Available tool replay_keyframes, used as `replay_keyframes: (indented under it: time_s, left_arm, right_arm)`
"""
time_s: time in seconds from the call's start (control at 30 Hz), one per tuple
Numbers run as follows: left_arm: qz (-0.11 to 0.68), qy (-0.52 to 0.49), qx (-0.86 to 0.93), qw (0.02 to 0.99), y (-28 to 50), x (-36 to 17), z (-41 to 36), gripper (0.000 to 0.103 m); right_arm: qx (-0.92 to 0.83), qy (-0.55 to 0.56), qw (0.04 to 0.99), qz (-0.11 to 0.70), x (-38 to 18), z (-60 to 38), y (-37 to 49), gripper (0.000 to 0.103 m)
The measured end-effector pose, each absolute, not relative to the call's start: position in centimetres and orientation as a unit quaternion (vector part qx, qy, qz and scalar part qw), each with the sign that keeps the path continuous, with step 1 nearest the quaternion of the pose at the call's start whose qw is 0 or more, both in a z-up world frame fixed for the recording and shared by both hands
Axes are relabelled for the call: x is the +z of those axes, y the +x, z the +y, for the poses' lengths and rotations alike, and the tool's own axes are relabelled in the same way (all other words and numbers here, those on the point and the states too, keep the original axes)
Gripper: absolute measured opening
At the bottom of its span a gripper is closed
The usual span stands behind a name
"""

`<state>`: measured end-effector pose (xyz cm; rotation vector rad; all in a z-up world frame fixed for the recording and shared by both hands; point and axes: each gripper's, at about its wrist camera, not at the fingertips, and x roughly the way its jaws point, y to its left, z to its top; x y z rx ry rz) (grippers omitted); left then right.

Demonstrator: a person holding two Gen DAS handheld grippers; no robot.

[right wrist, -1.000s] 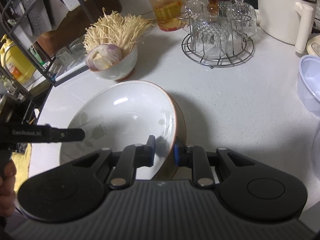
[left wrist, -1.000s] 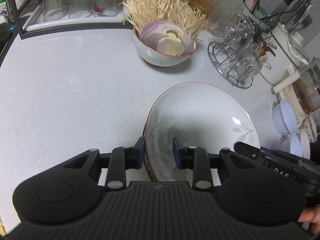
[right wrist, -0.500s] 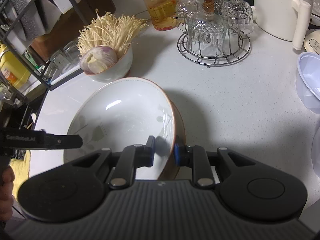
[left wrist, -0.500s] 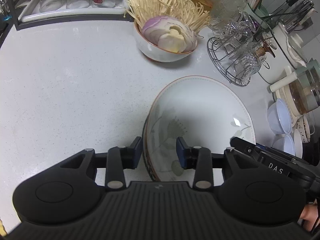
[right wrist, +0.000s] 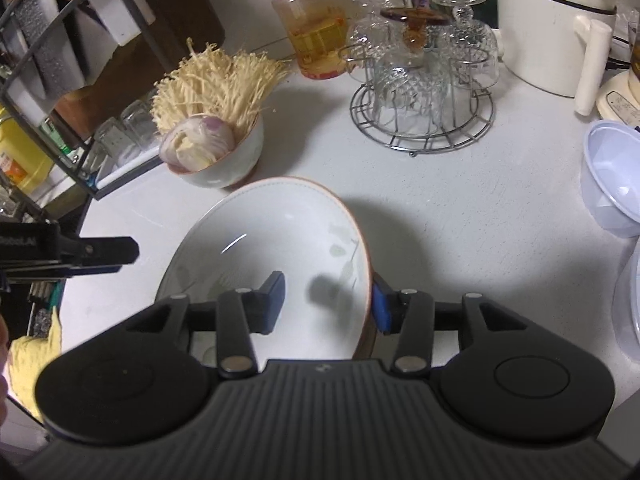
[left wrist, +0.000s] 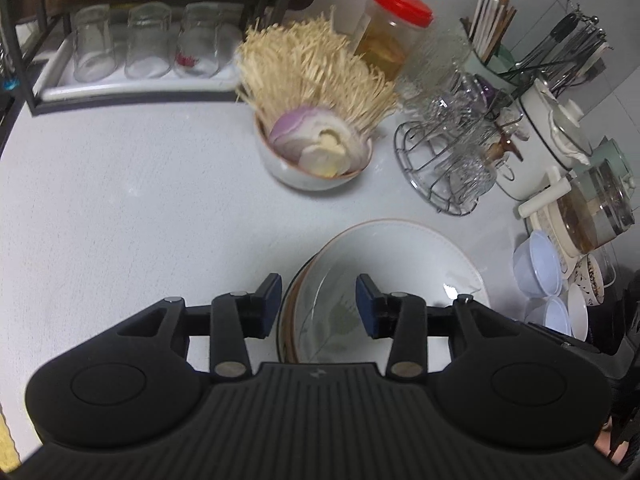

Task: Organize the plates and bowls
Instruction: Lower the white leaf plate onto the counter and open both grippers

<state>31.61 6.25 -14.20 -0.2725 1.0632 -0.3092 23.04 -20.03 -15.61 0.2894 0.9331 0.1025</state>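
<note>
My left gripper (left wrist: 318,306) has just been opening and now straddles the near-left rim of the big plate (left wrist: 404,256) without pinching it. My right gripper (right wrist: 326,302) has likewise just let go, its pads either side of the plate's right rim. The plate sits on the white counter (left wrist: 120,208), in front of the small bowl (left wrist: 304,172) of mushrooms and onion.

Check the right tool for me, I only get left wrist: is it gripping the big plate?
Observer: No, it's open. The right tool straddles the plate rim, one pad inside, one outside; its jaws have just been opening.
Operator: How does my tool look from there?
Observer: The left tool shows side-on, tips just left of the plate's rim.
Operator: Anything further left?
Observer: A yellow bottle stands in the wire rack.
</note>
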Motion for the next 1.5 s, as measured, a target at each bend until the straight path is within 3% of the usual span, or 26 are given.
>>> replay_keyframes:
  time_s: [0.1, 0.67, 1.5]
  left_arm:
    - [0.497, -0.127, -0.151, 0.845, 31.8, -13.7, 5.9, 0.046]
    - [0.461, -0.088, -0.179, 0.865, 31.6, -9.0, 4.4, 0.046]
    - [0.461, -0.047, -0.239, 0.853, 31.7, -8.2, -2.1, 0.046]
  right_arm:
    - [0.028, 0.139, 0.889, 0.435, -15.1, -20.4, 23.1, 0.059]
    - [-0.005, 0.107, 0.920, 0.378, -10.4, -19.6, 21.9, 0.059]
    - [-0.114, 0.139, 0.919, 0.351, -10.3, -25.2, 18.3, 0.059]
